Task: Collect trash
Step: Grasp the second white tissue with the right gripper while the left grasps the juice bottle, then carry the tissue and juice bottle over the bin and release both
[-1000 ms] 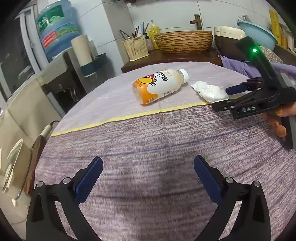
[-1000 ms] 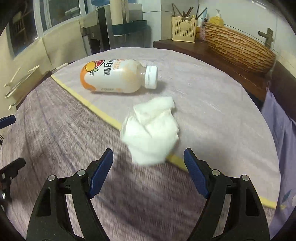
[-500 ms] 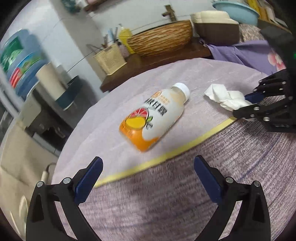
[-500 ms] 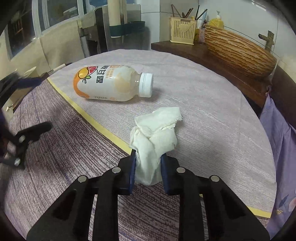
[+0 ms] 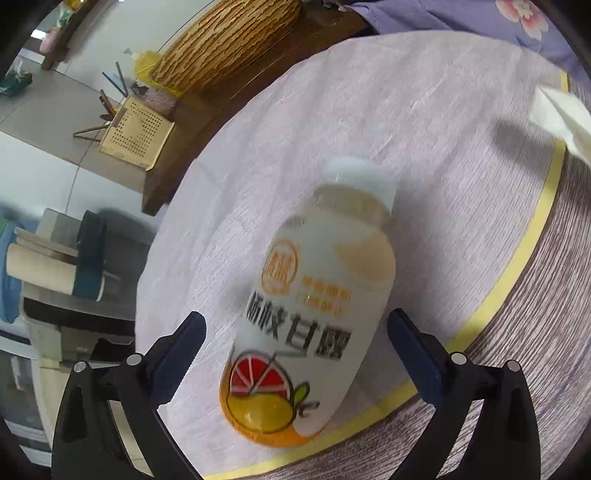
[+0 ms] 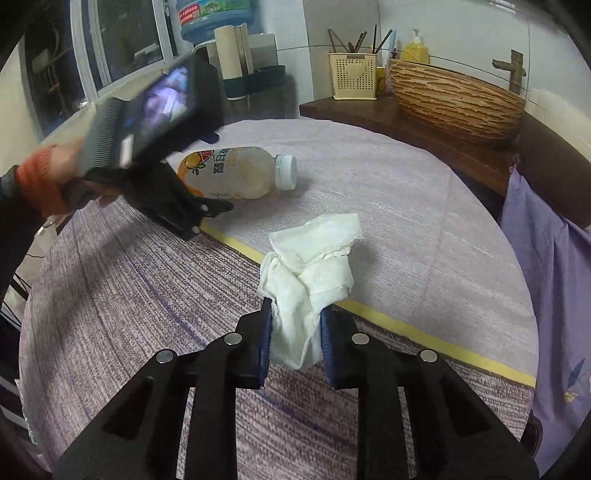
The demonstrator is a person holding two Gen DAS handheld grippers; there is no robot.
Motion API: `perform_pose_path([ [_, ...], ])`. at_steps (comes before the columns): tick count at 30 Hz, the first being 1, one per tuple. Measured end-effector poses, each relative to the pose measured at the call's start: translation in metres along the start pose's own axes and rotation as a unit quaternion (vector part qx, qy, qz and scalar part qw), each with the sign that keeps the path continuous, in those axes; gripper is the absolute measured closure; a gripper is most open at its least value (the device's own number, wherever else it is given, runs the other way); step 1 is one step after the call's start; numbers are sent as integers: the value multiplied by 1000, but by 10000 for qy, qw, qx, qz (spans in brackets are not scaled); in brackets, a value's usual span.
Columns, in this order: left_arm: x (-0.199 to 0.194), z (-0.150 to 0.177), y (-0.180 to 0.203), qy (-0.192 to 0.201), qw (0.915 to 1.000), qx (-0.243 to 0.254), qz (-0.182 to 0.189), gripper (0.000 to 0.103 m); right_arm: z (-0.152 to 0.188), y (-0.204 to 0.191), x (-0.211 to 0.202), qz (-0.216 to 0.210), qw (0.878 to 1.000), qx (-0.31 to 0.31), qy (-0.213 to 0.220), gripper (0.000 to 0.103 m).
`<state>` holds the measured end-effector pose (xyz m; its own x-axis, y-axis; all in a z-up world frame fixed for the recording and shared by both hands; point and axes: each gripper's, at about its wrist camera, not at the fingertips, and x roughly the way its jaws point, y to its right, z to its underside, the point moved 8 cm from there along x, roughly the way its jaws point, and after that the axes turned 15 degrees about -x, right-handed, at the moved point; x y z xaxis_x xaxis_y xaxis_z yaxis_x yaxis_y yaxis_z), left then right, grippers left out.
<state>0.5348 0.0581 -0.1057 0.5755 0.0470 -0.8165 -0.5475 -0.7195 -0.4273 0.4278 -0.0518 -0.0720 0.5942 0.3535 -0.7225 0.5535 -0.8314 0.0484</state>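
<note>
A plastic juice bottle [image 5: 314, 314] with an orange fruit label and a white cap lies on its side on the round table's purple cloth [image 5: 424, 122]. My left gripper [image 5: 295, 347] is open, its blue pads on either side of the bottle's lower half without touching it. In the right wrist view that bottle [image 6: 240, 173] lies beyond the left gripper [image 6: 207, 218], which a hand in an orange sleeve holds. My right gripper [image 6: 295, 339] is shut on a crumpled white tissue [image 6: 310, 273], lifted a little off the cloth. The tissue's edge [image 5: 565, 118] shows at the right of the left wrist view.
A wooden counter [image 6: 406, 125] behind the table carries a woven basin [image 6: 458, 99], a cream utensil holder [image 6: 352, 75] and a yellow soap bottle [image 6: 415, 48]. A water dispenser [image 6: 218, 22] stands by the window. Purple floral fabric [image 6: 546, 266] hangs at the table's right edge.
My right gripper closed on the tissue and raised it slightly. My left gripper travelled across the table to the bottle and rolled, so its open jaws now flank the bottle.
</note>
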Motion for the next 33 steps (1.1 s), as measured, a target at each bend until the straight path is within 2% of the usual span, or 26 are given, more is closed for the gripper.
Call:
perform_pose_path([
  [1,0,-1,0,-30,10000,-45,55,14,3,1,-2,4,10000,33,-4,80],
  [2,1,-1,0,-87,9999,-75,60,15,6,2,-4,5,10000,64,-8,80],
  [5,-3,-1,5,-139,9996,-99,207,32,17,6,-11,28,9998,171,-12,80],
  [7,-4,1,8,-124,9999,-47,33,41,22,11,-15,35,9997,258,-7,80],
  [9,-8,5,12,-93,9999,-19,-83,42,26,12,-21,30,9994,348,17,80],
  [11,-14,9,16,-42,9999,-148,1,42,30,13,-30,20,9991,415,85,80],
  [16,-44,22,29,380,9975,-591,56,42,44,3,-50,-40,9985,498,236,80],
  [22,-118,41,70,1183,9818,-1432,400,42,64,-16,-82,29,9977,467,482,80],
  [25,-153,52,93,1421,9719,-1798,536,42,78,-18,-106,181,9968,435,642,80],
  [28,-178,59,111,1667,9631,-2004,676,42,98,-10,-134,331,9950,507,795,80],
  [30,-197,66,133,1806,9548,-2181,907,42,114,-1,-148,438,9936,623,830,80],
  [33,-219,72,167,1964,9495,-2208,1059,42,144,17,-168,657,9910,823,822,80],
])
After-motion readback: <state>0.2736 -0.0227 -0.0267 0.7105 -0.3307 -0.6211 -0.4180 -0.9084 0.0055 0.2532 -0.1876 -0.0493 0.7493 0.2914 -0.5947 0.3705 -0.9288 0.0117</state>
